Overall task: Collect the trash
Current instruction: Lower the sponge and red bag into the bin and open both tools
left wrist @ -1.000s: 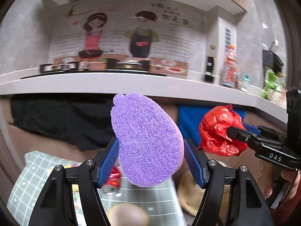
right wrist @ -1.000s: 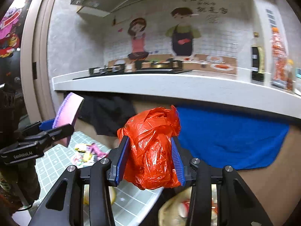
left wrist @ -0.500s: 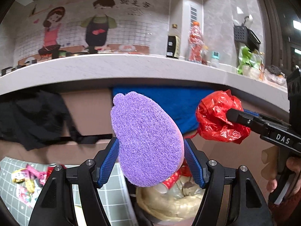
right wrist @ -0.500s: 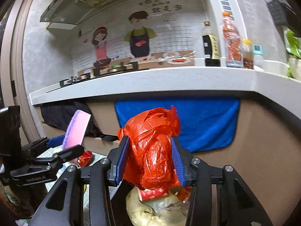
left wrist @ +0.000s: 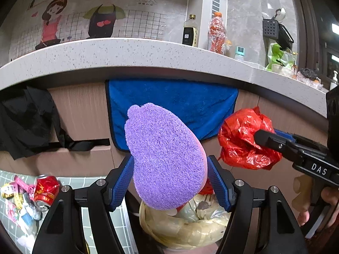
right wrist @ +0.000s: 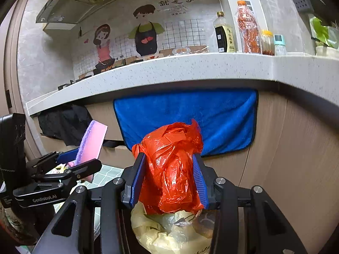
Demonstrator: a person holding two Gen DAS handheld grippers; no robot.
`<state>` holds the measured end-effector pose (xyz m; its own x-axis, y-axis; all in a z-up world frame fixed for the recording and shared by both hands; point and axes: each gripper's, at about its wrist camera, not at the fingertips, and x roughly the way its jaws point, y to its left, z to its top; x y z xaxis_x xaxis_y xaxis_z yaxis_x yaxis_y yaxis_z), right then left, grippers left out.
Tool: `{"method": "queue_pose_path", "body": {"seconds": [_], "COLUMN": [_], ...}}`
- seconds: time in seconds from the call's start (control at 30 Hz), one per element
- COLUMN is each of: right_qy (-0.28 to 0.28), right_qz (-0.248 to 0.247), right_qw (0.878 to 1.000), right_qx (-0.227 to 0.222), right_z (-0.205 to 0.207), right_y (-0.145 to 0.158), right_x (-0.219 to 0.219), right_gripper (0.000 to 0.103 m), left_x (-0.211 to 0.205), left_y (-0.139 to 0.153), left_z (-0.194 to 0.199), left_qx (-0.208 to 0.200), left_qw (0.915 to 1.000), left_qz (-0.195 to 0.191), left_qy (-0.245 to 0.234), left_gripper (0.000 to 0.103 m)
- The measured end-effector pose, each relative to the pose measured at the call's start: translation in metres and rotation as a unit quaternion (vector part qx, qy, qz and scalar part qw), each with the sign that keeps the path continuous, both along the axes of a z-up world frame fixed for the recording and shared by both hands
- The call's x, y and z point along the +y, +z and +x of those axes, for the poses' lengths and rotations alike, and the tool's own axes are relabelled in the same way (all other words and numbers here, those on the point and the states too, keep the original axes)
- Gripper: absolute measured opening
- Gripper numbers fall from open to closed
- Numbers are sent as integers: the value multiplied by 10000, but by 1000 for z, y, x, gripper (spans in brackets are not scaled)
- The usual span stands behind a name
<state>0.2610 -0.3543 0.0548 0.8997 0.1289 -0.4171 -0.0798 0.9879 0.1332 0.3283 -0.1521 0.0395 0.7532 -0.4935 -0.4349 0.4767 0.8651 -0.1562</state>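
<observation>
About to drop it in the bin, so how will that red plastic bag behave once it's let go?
The red plastic bag looks crumpled and thin, so probably light and floppy. It may spring open and drift rather than drop straight. It seems squashed between the right tool pads.

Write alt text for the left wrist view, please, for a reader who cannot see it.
The left gripper holds a purple sponge above a trash bin lined with a yellowish bag. To the right, the right gripper grips a crumpled red plastic bag; a blue towel hangs behind.

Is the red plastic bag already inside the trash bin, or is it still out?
Out: the right claw holds the red plastic bag above the bin.
</observation>
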Motion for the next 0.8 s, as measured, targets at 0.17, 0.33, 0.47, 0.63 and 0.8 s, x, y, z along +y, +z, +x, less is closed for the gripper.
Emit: {"method": "queue_pose_path", "body": {"seconds": [0.17, 0.33, 0.47, 0.63, 0.8], "right_qy": [-19, -44, -70, -97, -80], "right_qz": [-50, 18, 81, 274, 753], "right_qw": [9999, 9997, 9995, 9985, 9956], "right_qx": [113, 223, 298, 456, 552], "right_z": [6, 13, 19, 29, 43], "right_y": [-12, -22, -29, -44, -63], "right_x": [1, -3, -8, -14, -30], "right_gripper": [41, 41, 41, 41, 47], "left_x": [0, -3, -8, -17, -28], "left_y": [-10, -20, -27, -40, -63], "left_z": [9, 17, 24, 37, 59], "left_qx": [160, 279, 354, 555, 978], "left_qw": [9999, 9995, 9993, 9980, 9887], "left_qz": [-62, -88, -75, -91, -437], "left_qy": [-25, -90, -126, -280, -1045], "left_gripper": [69, 69, 69, 69, 71]}}
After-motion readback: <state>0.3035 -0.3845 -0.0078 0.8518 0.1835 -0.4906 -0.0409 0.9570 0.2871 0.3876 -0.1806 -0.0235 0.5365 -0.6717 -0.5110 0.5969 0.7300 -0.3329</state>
